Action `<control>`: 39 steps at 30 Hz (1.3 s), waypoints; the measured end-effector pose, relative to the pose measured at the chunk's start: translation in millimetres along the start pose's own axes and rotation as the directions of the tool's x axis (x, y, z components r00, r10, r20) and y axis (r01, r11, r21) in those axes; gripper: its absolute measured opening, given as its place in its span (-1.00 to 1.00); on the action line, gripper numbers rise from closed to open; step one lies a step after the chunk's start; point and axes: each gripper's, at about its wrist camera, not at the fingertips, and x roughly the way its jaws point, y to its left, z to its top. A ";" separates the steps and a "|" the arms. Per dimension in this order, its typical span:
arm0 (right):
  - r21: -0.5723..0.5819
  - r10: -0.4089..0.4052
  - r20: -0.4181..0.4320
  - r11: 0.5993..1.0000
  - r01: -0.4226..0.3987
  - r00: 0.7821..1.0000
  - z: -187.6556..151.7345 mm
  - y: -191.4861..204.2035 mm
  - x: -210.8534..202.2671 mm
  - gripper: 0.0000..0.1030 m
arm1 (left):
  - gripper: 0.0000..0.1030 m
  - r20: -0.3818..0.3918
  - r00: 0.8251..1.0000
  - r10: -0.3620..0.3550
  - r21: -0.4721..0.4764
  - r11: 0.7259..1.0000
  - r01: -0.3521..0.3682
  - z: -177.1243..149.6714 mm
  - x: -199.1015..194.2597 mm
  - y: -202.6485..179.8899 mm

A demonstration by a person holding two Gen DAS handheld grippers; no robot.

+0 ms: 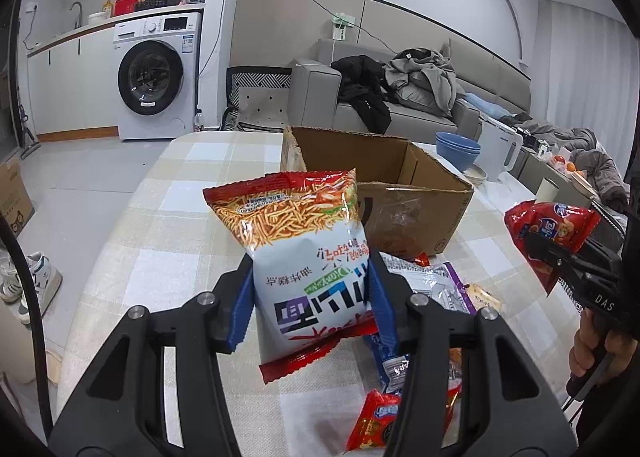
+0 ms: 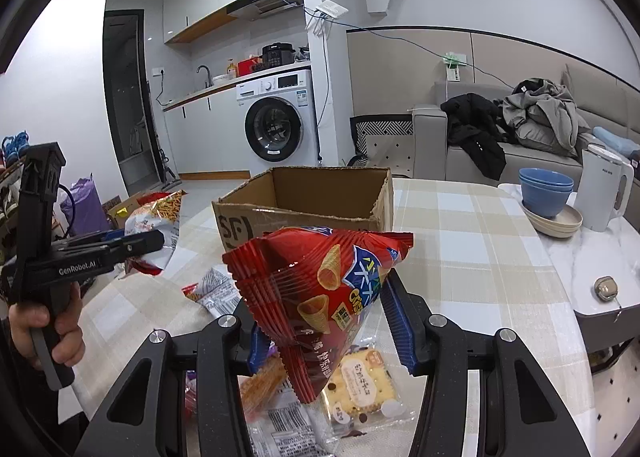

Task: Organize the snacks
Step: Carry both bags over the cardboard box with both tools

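Left gripper (image 1: pixel 312 297): jaws clamped on noodle bag (image 1: pixel 296 241).
Right gripper (image 2: pixel 328 321): jaws clamped on red bag (image 2: pixel 320 289).
Advice: carry both over the box (image 2: pixel 304 213), upper centre, before releasing.

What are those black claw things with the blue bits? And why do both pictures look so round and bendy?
They are hand-held grabbers; a person squeezes one in each hand. Each carries a wide-eyed camera, which bends the picture. The left gripper holds a white and red noodle-snack bag. The right gripper holds a red cone-crisps bag. Both are up off the checked table. Ahead stands an open cardboard box; it looks empty so far. More packets lie below, such as a biscuit pack.
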 end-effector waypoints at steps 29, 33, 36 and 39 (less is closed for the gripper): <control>0.030 0.023 -0.029 0.999 -0.022 0.999 54.8 -3.6 40.4 -0.02 | -0.07 -0.005 1.000 -0.007 0.068 0.998 0.007 55.4 10.7 -18.8; 0.016 0.021 -0.034 1.000 -0.021 0.999 59.6 -0.4 45.9 -0.02 | -0.07 -0.005 1.000 -0.002 0.070 0.998 0.002 61.9 15.4 -19.2; 0.018 0.024 -0.044 1.000 -0.023 0.999 62.6 1.7 49.3 -0.02 | -0.07 -0.007 1.000 -0.002 0.066 0.998 0.003 63.4 15.4 -18.0; 0.018 0.019 -0.050 1.000 -0.018 0.999 67.4 1.8 53.3 -0.02 | -0.07 -0.010 1.000 0.001 0.059 0.998 -0.001 66.2 18.2 -16.6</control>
